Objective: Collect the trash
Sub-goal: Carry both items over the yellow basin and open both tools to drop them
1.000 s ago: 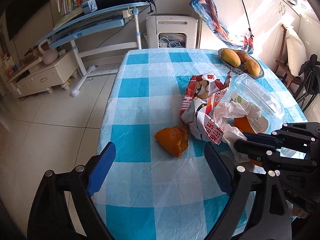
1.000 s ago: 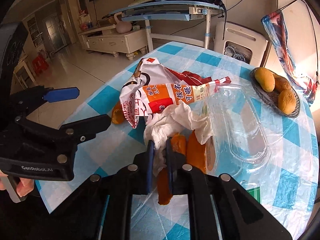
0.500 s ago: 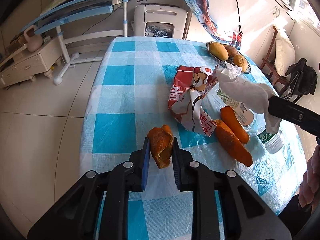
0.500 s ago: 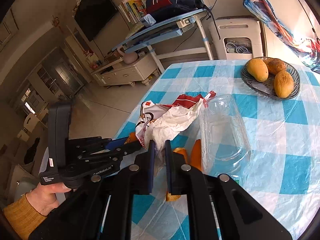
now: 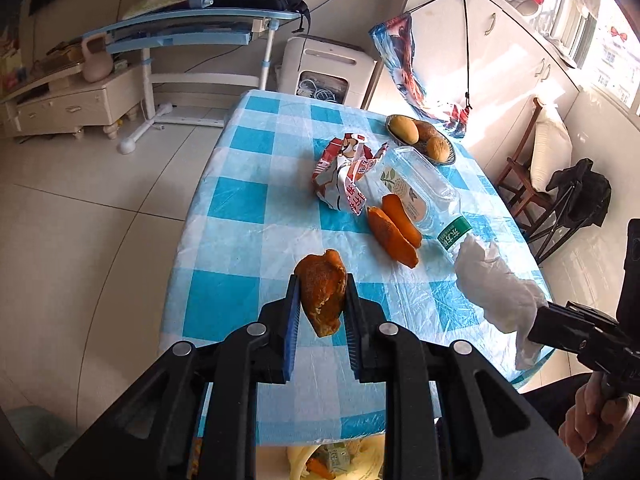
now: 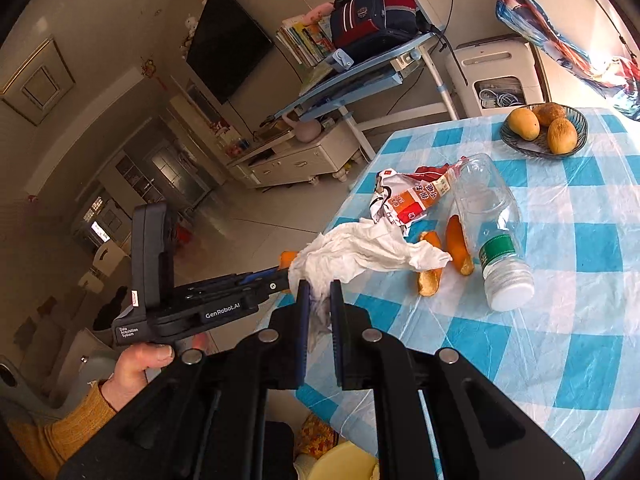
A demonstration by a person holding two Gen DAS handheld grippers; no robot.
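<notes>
Left claw (image 5: pixel 320 304) is clenched on a piece of orange peel (image 5: pixel 322 290), its blue pads pressing both sides of the peel and holding it in the air above the near end of the worktop (image 5: pixel 248 240), which is covered in a blue and white checked cloth. Right claw (image 6: pixel 319 300) is clenched on a crumpled white tissue (image 6: pixel 360 254), gripped by one bunched end while the rest trails loose toward the worktop. On the worktop lie two more strips of orange peel (image 5: pixel 394 232) side by side, a torn snack wrapper (image 5: pixel 346 178) just beyond them, and an empty clear plastic bottle (image 6: pixel 486 224) on its side with a white cap, touching or just beside the peels. A bowl of fruit (image 6: pixel 542 130) sits at the far end, well apart from the rubbish. Below the near edge, something yellowish with scraps in it shows, probably a rubbish bag (image 5: pixel 332 460), though it is mostly hidden. The peel looks light, leathery and slightly curled, best pinched across its thickness as it is now. The tissue is very light and soft and may slip unless a thick fold is held. The bottle looks light but smooth, likely to roll, and best taken at its neck.
</notes>
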